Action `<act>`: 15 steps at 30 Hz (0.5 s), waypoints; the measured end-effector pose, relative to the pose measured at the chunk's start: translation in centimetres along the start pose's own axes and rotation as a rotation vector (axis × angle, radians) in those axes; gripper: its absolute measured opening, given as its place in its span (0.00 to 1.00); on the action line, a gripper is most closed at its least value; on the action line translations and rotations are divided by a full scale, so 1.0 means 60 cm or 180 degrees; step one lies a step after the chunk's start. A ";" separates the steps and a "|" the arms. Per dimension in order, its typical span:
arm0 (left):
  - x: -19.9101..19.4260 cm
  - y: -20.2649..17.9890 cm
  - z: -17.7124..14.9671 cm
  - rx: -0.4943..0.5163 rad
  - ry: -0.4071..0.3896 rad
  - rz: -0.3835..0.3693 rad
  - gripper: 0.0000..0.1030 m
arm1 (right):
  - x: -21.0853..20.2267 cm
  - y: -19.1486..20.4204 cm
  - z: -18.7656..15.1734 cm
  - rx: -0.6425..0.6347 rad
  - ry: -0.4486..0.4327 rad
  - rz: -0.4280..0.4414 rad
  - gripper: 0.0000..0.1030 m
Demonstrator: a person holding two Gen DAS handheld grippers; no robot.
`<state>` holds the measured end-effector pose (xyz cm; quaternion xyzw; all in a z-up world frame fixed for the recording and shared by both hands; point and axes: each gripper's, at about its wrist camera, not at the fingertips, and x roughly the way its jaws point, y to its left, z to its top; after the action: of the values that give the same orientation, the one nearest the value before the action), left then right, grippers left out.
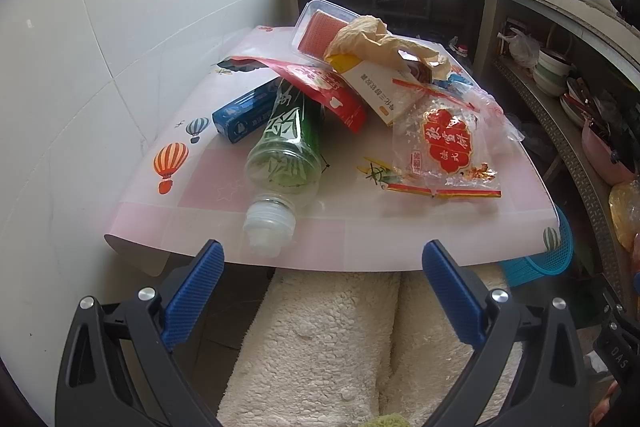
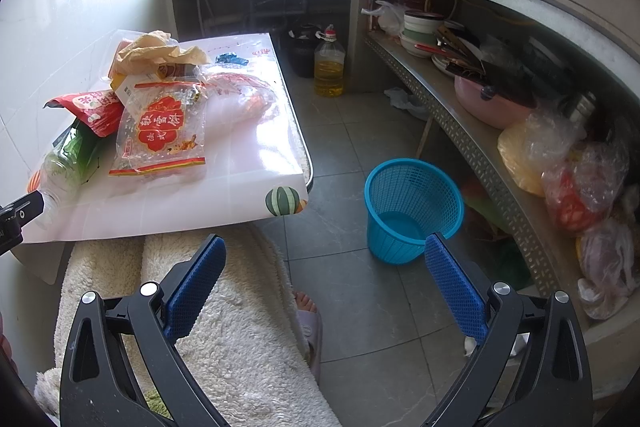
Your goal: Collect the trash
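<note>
Two blue-ribbed grippers, left (image 1: 322,263) and right (image 2: 324,259), gape, holding nothing | crinkly clear wrapper (image 1: 440,147), green plastic bottle (image 1: 288,147) on glossy table (image 1: 360,227) | blue mesh basket (image 2: 412,207) on floor tiles

One bottle (image 1: 286,143), one blue box (image 1: 240,113), one red pouch (image 1: 332,93), one clear wrapper (image 1: 444,147), one tray (image 1: 320,27), one white carton (image 1: 376,89), one basket (image 2: 412,207).

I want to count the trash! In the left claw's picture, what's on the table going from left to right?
Blue box → green bottle → red pouch → white and yellow box → clear snack bag with the red label. The crumpled paper and clear tray sit piled behind, so I skipped them.
</note>
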<state>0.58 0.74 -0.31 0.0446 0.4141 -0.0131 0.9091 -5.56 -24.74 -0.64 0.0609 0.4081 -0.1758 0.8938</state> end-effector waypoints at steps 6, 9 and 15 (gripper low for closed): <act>0.001 0.001 -0.001 0.0001 0.0000 0.0005 0.95 | 0.000 -0.001 -0.001 -0.0002 -0.0004 0.0001 0.93; 0.002 0.002 -0.001 0.0000 0.0004 0.0005 0.94 | 0.001 -0.001 -0.001 0.0002 -0.0003 0.0003 0.93; 0.004 0.005 -0.003 0.0016 -0.0005 0.0012 0.95 | -0.001 0.003 0.006 0.0010 0.0007 0.0010 0.93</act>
<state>0.60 1.07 -0.57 0.0476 0.4133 -0.0125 0.9093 -5.29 -24.64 -0.36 0.0631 0.4086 -0.1750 0.8935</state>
